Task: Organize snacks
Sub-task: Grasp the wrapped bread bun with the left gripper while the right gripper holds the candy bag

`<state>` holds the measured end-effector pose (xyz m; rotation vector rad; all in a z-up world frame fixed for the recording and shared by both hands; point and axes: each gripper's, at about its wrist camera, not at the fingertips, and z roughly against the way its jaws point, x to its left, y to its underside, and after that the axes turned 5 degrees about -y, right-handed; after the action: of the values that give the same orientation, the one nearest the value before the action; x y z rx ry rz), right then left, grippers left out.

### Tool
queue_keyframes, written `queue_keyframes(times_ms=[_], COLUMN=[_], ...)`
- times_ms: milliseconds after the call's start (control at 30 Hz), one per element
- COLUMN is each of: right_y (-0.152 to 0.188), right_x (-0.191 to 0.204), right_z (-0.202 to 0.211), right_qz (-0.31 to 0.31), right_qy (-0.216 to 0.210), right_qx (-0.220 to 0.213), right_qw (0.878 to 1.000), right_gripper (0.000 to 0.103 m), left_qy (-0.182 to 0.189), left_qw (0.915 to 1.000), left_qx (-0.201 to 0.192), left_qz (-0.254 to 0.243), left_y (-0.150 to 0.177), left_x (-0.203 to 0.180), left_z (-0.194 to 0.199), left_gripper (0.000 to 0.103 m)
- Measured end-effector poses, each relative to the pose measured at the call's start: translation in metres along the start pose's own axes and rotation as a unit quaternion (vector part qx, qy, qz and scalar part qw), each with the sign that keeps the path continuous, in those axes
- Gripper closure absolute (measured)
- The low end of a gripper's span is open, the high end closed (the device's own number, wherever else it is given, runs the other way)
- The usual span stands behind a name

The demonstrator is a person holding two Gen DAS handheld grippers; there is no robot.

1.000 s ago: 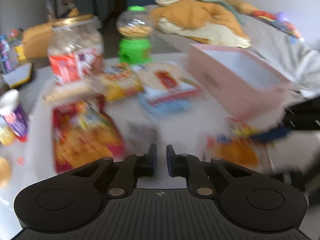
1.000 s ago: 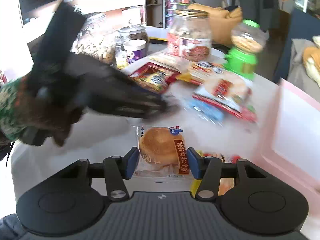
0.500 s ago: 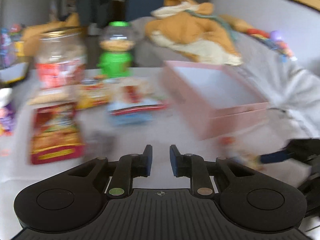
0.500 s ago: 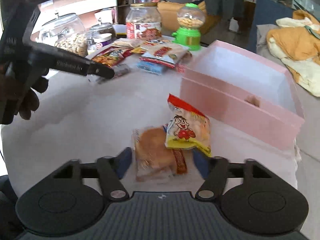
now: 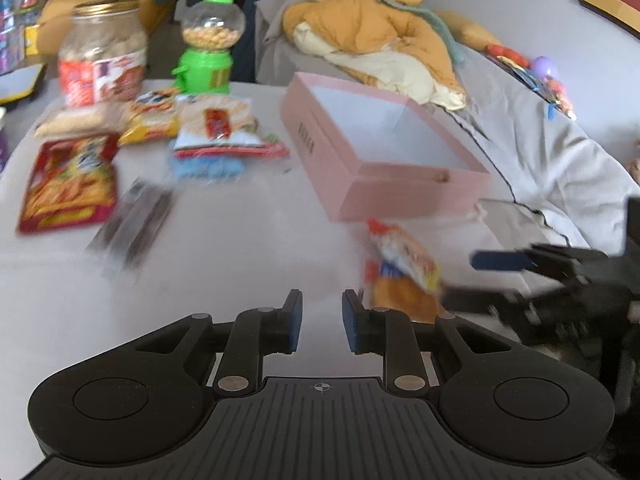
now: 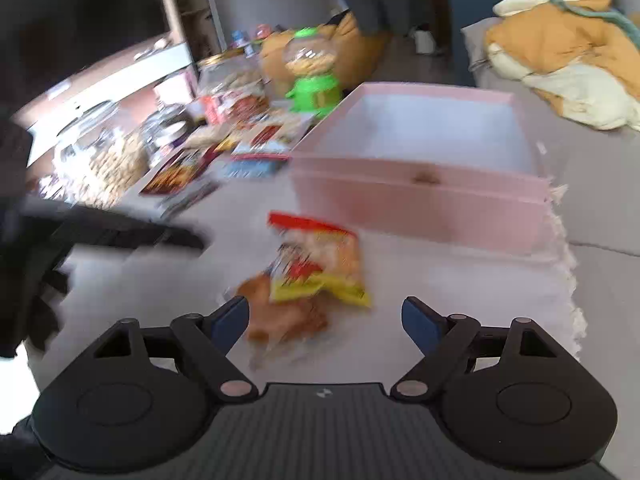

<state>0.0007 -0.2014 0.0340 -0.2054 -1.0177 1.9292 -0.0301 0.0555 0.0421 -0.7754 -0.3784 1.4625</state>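
An empty pink box [image 5: 384, 152] stands open on the white table; it also shows in the right wrist view [image 6: 432, 168]. A wrapped bun [image 6: 288, 316] and a red-yellow snack bag [image 6: 320, 264] lie in front of the box, between the wide-open fingers of my right gripper [image 6: 326, 316], which holds nothing. In the left wrist view the same two packets [image 5: 404, 276] lie just right of my left gripper [image 5: 320, 320], which is slightly open and empty. More snack packets [image 5: 68, 184] lie at the left.
A large jar [image 5: 102, 64] and a green candy dispenser [image 5: 206, 48] stand at the table's far side. Glass jars [image 6: 104, 152] stand at the left in the right wrist view. A sofa with an orange-and-cream blanket [image 5: 380, 40] lies behind the box.
My right gripper has opened wide and drawn back from the bun and snack bag. My left gripper has opened a little and swung right toward the box.
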Motion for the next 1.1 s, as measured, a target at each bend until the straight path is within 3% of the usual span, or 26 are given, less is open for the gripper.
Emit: queue_keyframes(times_ms=[100,167,267,367,467,567,600,633,733,867,1000,1100], right_y=[-0.007,-0.009,-0.015,-0.023,-0.036,-0.046,-0.044,-0.043,-0.032,-0.013,-0.006,0.000], right_x=[0.009,0.026,0.060,0.084,0.077,0.052,0.044,0.038,0.030,0.023,0.003,-0.014], right_z=[-0.015,-0.029,-0.042,-0.034,-0.037,-0.065,-0.072,-0.081,-0.077,-0.056,-0.044,-0.037], right_qz=[-0.026,-0.052,-0.023,0.040,0.041,-0.008,-0.016,-0.020,-0.015,0.016,0.002,-0.037], right_qy=[-0.031,-0.094,-0.158,-0.105,-0.019,0.061,0.077,0.089,0.080,0.125,0.145,0.134], right_qx=[0.015,0.029,0.041,0.004,-0.018,-0.003,0.010,0.026,0.026,0.004,-0.017,-0.026], right_qw=[0.999,0.994,0.986,0.994,0.999,0.998,0.997,0.996,0.996,0.992,0.989,0.990], right_gripper=[0.019,0.017,0.018,0.018,0.017,0.017,0.020,0.031,0.037,0.037,0.023,0.020], left_qy=[-0.040,-0.061,-0.083,-0.074,-0.049,-0.062,-0.066,-0.075,-0.111,-0.142,-0.169,-0.189], left_qw=[0.9990,0.9970,0.9940,0.9939,0.9939,0.9962,0.9967,0.9963,0.9907,0.9808,0.9725,0.9693], left_qx=[-0.011,-0.013,-0.019,-0.015,-0.003,-0.026,-0.034,-0.042,-0.058,-0.032,-0.033,-0.030], left_qz=[0.017,0.046,0.068,0.081,0.098,0.055,0.033,0.011,-0.054,-0.130,-0.157,-0.155], left_y=[0.010,0.013,0.020,0.027,0.030,0.027,0.026,0.025,0.023,0.030,0.036,0.035], left_x=[0.017,0.032,0.047,0.047,0.032,0.000,-0.012,-0.024,-0.055,-0.085,-0.087,-0.077], left_z=[0.015,0.021,0.036,0.046,0.043,0.039,0.037,0.035,0.024,-0.001,-0.009,-0.008], left_gripper=[0.077,0.077,0.077,0.077,0.077,0.077,0.077,0.077,0.077,0.075,0.070,0.059])
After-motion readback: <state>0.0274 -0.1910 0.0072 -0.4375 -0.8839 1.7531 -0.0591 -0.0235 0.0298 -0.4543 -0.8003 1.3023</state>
